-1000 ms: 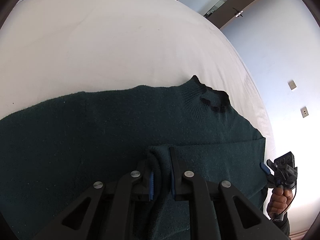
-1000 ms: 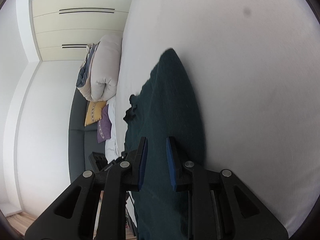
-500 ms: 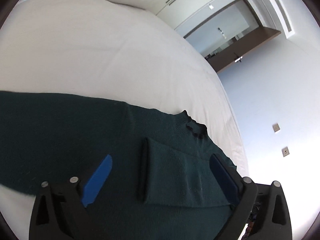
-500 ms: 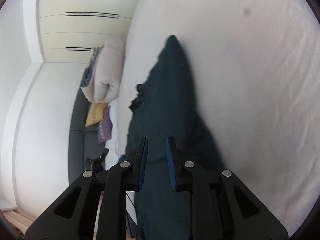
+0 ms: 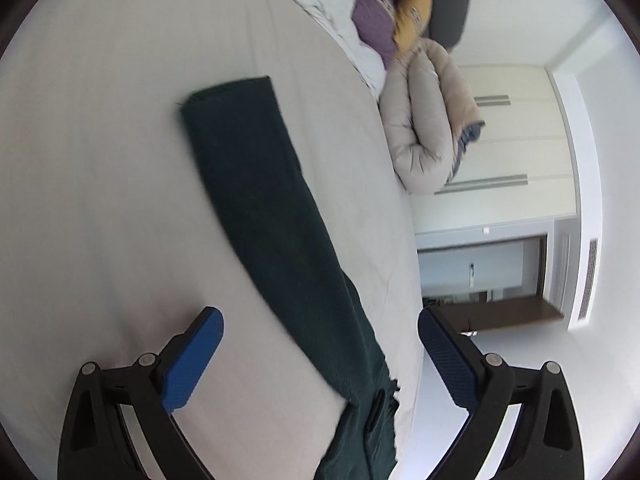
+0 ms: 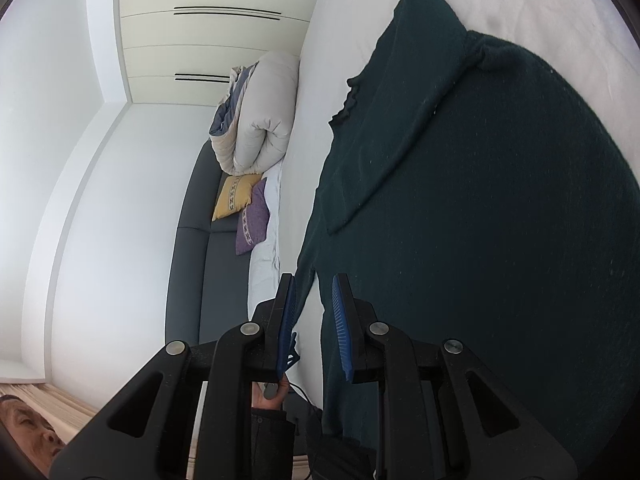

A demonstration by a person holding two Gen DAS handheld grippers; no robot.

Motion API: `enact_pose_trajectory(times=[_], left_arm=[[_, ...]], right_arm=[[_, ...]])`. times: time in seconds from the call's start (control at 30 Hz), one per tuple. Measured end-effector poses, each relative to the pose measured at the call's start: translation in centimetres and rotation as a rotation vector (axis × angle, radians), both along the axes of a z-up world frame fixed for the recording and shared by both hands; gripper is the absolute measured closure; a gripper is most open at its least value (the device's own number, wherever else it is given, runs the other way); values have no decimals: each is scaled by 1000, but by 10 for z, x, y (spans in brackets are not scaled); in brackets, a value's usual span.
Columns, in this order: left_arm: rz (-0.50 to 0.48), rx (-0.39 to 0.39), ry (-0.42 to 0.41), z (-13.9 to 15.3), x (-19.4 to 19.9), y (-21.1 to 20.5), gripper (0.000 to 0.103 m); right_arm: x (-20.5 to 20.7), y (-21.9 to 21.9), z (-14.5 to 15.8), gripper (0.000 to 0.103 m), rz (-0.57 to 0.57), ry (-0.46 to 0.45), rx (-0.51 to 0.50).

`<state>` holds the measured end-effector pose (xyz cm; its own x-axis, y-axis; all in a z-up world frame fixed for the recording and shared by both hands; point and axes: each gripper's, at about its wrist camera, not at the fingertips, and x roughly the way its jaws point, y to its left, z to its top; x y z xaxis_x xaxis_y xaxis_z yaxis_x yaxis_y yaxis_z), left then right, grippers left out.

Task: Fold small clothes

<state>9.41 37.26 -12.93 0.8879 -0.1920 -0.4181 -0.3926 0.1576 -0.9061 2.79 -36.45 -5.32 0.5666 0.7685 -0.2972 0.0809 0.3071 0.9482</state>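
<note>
A dark green knitted sweater (image 5: 256, 200) lies on the white bed (image 5: 100, 200). In the left wrist view one long sleeve stretches away from me, its cuff at the far end. My left gripper (image 5: 320, 314) hangs over the near part of that sleeve with its blue pads wide apart and nothing pinched. In the right wrist view the sweater (image 6: 480, 220) fills the right side, with its collar (image 6: 348, 100) at the top and one sleeve folded across the body. My right gripper (image 6: 313, 280) stands nearly closed on the sweater's near edge, and dark cloth runs down between its pads.
A rolled beige duvet (image 5: 424, 120) and purple and yellow cushions (image 5: 374, 16) lie at the head of the bed, against a grey headboard (image 6: 200, 260). A cream wardrobe (image 6: 200, 40) and a doorway (image 5: 480, 276) stand beyond. A person's hand (image 6: 272, 392) shows behind my right fingers.
My left gripper let go of the folded sleeve, opened wide, rolled and swung over to the other, outstretched sleeve. My right gripper rose with the sweater's edge, which now looms much closer.
</note>
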Motion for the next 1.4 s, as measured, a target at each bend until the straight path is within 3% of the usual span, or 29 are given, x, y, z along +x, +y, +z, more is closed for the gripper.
enact_pose_trajectory(times=[0.07, 0.17, 0.4, 0.53, 0.7, 0.77, 0.87, 0.9, 0.97, 1.0, 1.07, 1.17, 1.27, 1.33, 1.4], left_arm=[[47, -64, -8, -11, 3, 12, 4], [103, -88, 17, -19, 16, 21, 4], [161, -55, 6, -24, 39, 40, 4], [165, -71, -84, -26, 39, 46, 5], [128, -103, -191, -36, 32, 59, 29], [129, -121, -185, -44, 29, 63, 50], [126, -131, -134, -52, 30, 68, 75], [126, -123, -119, -52, 32, 69, 77], [123, -100, -81, -51, 35, 69, 92], [120, -87, -53, -49, 38, 69, 96], [118, -56, -8, -44, 43, 68, 96], [59, 94, 23, -9, 56, 50, 96], [-79, 335, 17, 51, 89, 1, 96], [-207, 568, 22, 96, 119, -59, 96], [-386, 862, 41, 127, 149, -147, 96]], right_arm=[[-10, 6, 1, 85, 7, 9, -9], [-17, 19, 7, 85, 20, 8, -43], [-26, 36, 21, 85, 41, 2, -57], [-27, 43, 23, 85, 48, 6, -67], [-27, 49, 25, 85, 56, 5, -77], [-26, 52, 23, 85, 58, 9, -87], [-23, 58, 20, 85, 63, 19, -93], [-24, 59, 20, 85, 64, 21, -93], [-24, 60, 18, 85, 65, 22, -94], [-24, 60, 18, 85, 65, 20, -98], [-25, 62, 18, 85, 64, 14, -106], [-26, 60, 20, 85, 53, 6, -111], [-24, 54, 21, 85, 45, 1, -124], [-20, 51, 21, 85, 36, -4, -123], [-14, 47, 23, 85, 24, -12, -120]])
